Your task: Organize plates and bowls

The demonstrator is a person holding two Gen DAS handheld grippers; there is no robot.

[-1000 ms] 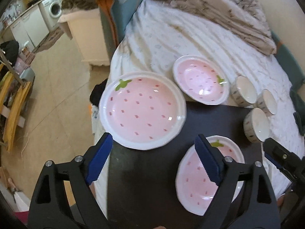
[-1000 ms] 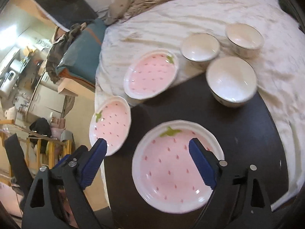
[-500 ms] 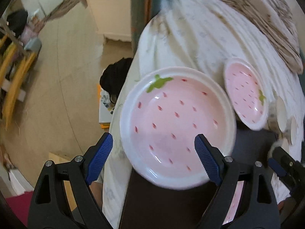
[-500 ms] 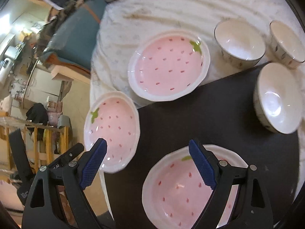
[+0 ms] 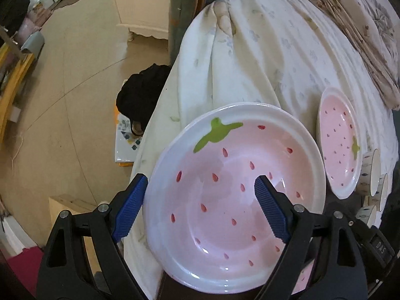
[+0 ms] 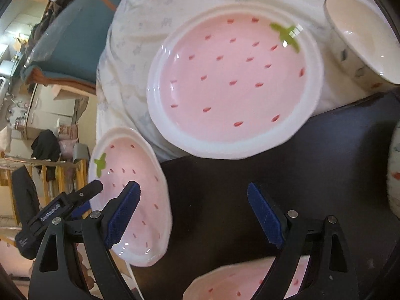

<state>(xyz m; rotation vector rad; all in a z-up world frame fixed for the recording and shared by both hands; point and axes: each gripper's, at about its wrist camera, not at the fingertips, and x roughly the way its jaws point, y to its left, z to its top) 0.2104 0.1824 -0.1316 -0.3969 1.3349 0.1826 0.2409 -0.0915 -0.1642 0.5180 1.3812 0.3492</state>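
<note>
Hanging half over the edge of the dark tabletop, the big strawberry plate could tip to the floor if the left hand-held gripper, jaws closing astride its rim without yet pinching, nudges it outward. The right hand-held gripper, spread and empty above the tabletop, could clip the second plate resting partly on the bed sheet.

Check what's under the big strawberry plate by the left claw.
The big strawberry plate straddles two surfaces: its near edge rests on the dark tabletop, its far part on the white floral sheet. Anything directly beneath is covered.
</note>
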